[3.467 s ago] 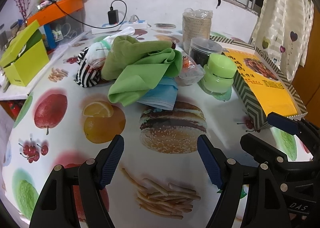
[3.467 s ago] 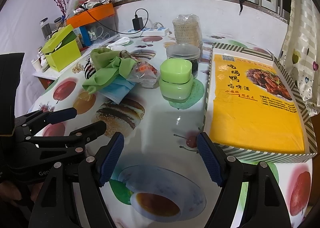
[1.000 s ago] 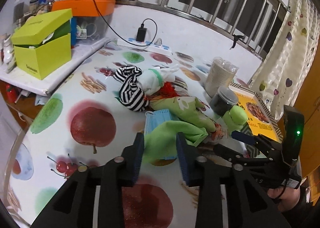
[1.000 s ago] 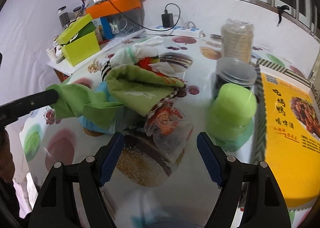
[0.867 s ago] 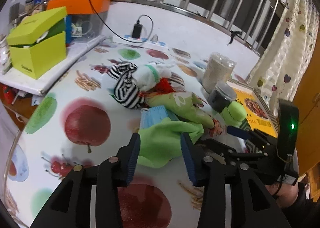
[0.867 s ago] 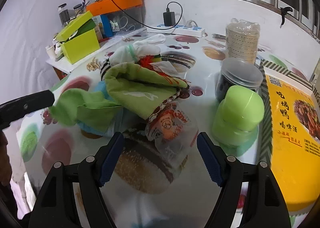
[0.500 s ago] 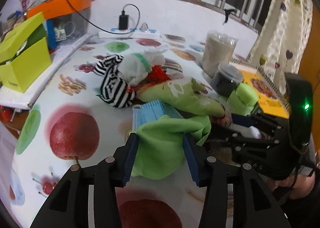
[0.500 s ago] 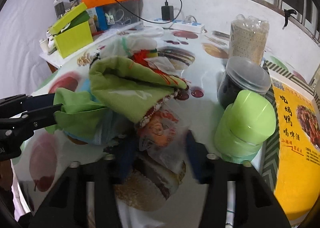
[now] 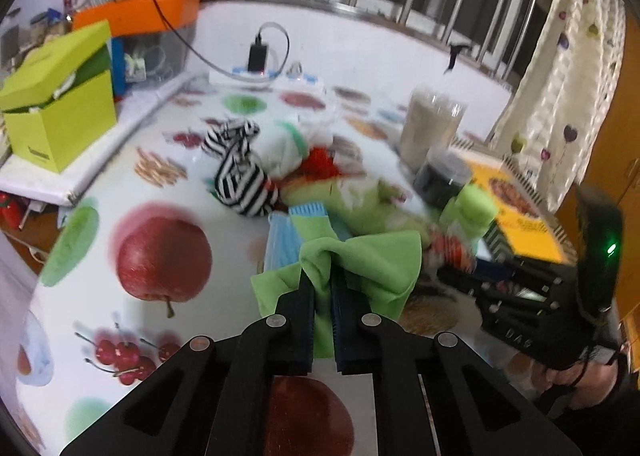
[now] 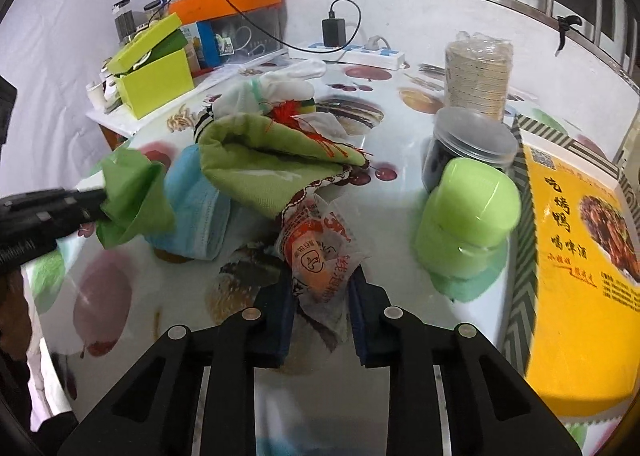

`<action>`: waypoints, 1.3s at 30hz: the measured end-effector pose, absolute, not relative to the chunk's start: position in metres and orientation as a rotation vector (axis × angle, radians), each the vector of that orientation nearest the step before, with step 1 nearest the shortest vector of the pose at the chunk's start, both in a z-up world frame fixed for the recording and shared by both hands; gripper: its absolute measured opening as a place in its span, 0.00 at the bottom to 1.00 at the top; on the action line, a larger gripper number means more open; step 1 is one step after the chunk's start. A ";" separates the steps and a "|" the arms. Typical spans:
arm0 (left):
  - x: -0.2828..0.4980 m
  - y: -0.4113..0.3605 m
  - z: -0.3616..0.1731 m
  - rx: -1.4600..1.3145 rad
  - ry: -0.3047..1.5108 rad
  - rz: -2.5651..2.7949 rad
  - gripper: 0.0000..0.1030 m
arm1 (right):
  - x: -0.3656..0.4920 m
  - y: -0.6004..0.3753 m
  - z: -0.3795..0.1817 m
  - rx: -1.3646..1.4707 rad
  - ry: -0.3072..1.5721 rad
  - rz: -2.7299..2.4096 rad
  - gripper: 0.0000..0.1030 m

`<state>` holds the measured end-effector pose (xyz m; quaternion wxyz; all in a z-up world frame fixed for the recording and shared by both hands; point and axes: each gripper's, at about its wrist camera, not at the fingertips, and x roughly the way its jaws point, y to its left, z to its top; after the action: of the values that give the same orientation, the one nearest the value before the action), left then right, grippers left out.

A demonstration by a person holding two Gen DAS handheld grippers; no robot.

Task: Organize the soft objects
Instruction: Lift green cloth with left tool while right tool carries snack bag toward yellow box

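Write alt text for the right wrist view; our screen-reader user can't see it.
The right gripper is closing on a snack packet lying on a fruit-print table. At left, the left gripper pinches a green cloth beside a blue mask; a green jar stands at right.

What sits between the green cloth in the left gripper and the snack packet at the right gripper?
In the right wrist view, a blue face mask lies between green cloth and snack packet.

Bare tablecloth (image 9: 168, 192) left of cloth pile (image 9: 256, 176); jars (image 10: 468, 152) crowd its right
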<state>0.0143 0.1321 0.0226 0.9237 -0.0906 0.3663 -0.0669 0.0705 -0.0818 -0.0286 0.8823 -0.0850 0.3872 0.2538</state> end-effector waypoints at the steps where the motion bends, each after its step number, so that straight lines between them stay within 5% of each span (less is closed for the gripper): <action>1: 0.012 0.133 0.026 -0.194 0.740 -0.137 0.07 | 0.068 -0.083 -0.028 -0.173 0.803 0.527 0.24; 19: -0.011 0.131 0.078 -0.259 0.590 -0.138 0.07 | 0.038 -0.106 0.003 -0.118 0.701 0.529 0.24; 39: 0.017 0.027 0.053 -0.098 0.720 -0.211 0.07 | 0.014 -0.156 0.021 -0.052 0.640 0.452 0.24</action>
<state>0.0172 0.0270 0.0525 0.9293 -0.0476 0.3516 -0.1029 0.0142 -0.1565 0.0214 0.9240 -0.0251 0.3116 0.2203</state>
